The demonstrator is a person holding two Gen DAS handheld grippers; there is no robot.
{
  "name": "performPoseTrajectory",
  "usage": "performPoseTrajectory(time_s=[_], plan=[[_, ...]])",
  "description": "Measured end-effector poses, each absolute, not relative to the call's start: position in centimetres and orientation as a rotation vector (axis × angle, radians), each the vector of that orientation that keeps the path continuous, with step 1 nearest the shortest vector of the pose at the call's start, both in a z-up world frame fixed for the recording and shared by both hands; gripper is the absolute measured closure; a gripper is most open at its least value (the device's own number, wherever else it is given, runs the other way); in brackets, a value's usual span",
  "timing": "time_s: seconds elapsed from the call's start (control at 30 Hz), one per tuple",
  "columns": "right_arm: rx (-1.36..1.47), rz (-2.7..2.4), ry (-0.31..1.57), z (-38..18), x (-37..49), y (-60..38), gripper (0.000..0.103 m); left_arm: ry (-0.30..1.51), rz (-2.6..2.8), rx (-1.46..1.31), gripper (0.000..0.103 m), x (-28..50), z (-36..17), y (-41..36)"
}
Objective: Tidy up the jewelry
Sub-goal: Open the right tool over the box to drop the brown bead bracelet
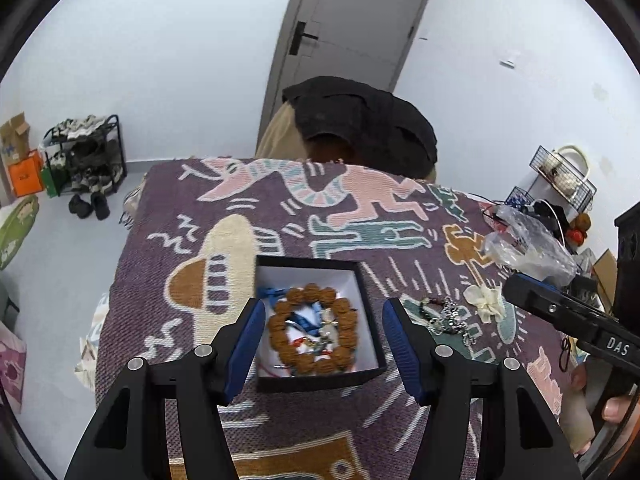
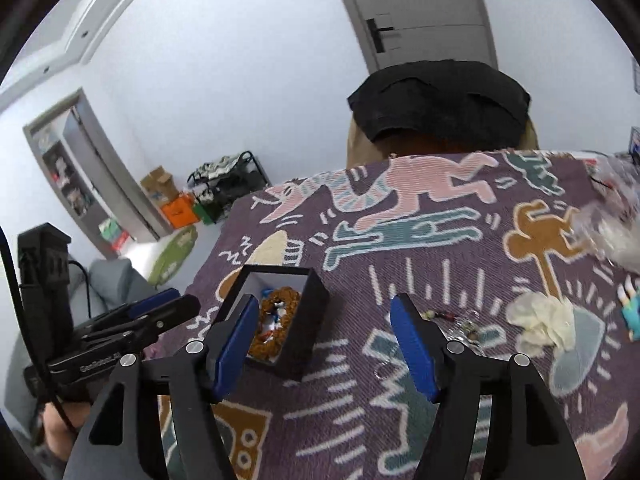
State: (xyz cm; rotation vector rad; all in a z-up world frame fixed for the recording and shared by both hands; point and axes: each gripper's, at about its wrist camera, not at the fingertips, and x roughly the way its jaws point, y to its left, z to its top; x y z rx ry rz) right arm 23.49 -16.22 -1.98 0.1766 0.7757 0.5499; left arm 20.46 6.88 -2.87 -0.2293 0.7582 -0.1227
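two grippers: both hang over a purple woven cloth with cartoon figures (image 1: pixel 400 272) during a jewellery tidy-up.
left gripper (image 1: pixel 323 346): blue-padded jaws spread wide, nothing between them, poised above the box.
right gripper (image 2: pixel 324 346): jaws likewise wide apart and empty, aimed at bare cloth between the box and the loose pieces.
box: a square black cardboard box with white lining (image 1: pixel 362 280) sits open on the cloth, no lid in view.
already inside: a bracelet of large knobbly brown seed beads (image 1: pixel 312 330) lies coiled over blue ribbon and small trinkets.
still loose: a tangle of silver chain and dark beads (image 1: pixel 442 314) lies just right of the box; a cream fabric flower (image 1: pixel 486 300) rests beyond it, apart from both.
handling, judged: the chain looks light, limp and slippery, likely to slide or snag; pinching the bunched middle seems safer than a trailing end. the flower looks soft and crushable, wanting a gentle grip at its centre.
writing: "das" reads on the right gripper's body in the left view; the left gripper's body bears white lettering too blurred to read.
clutter: crumpled clear plastic bag (image 1: pixel 528 244) at the cloth's far right edge.
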Motion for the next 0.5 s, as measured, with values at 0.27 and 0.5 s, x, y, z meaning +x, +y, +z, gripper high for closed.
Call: performPoseTrajectory(time_s=[0.27, 0.5], plan=[[0.23, 0.503, 0.74, -1.4, 22.3, -20.1, 0.02, 0.711, -0.16, -0.199, 0.016, 20.2, -1.4, 4.0], [0.282, 0.495, 0.74, -1.6, 21.8, -22.8, 0.0, 0.685, -0.199, -0.184, 0.0, 20.0, -0.1, 1.8]])
